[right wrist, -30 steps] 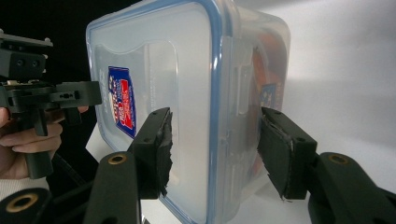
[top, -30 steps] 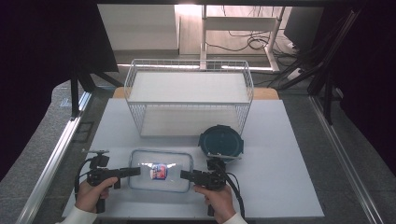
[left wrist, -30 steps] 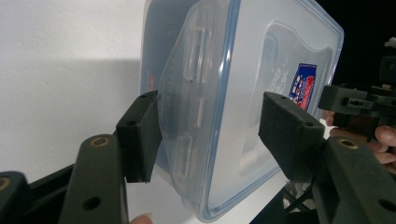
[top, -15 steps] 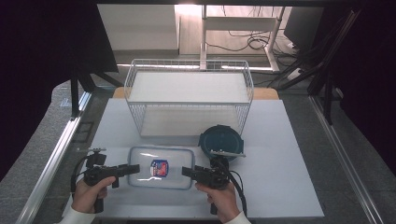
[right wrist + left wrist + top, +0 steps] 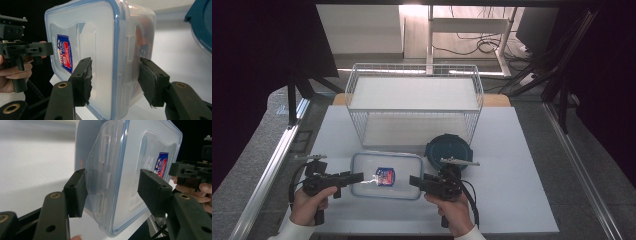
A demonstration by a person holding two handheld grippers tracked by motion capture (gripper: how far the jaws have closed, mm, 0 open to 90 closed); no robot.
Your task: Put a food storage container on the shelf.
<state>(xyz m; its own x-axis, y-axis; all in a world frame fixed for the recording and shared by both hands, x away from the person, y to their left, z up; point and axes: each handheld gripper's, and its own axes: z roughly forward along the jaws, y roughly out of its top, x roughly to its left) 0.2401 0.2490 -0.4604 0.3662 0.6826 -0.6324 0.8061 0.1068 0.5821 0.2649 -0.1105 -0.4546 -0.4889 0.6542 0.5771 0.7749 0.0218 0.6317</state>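
Note:
A clear rectangular plastic container [image 5: 386,176] with a blue-rimmed lid and a red-and-blue label hangs just above the white table [image 5: 522,190], held at both short ends. My left gripper [image 5: 357,179] is shut on its left end. In the left gripper view the pads pinch the container [image 5: 130,170] across lid and base at the side latch. My right gripper [image 5: 414,181] is shut on the right end. In the right gripper view the worn pads clamp the container [image 5: 100,50] the same way. Each gripper view shows the other hand beyond the box.
A white wire basket [image 5: 412,67] stands at the back middle of the table. A round dark teal lidded container [image 5: 449,150] sits just behind my right gripper, close to the box's right end, and its edge [image 5: 202,22] shows in the right gripper view. Metal rails run along both table sides.
Both hands have risen a little with the clear container held between them. It has come up off the table and stays level.

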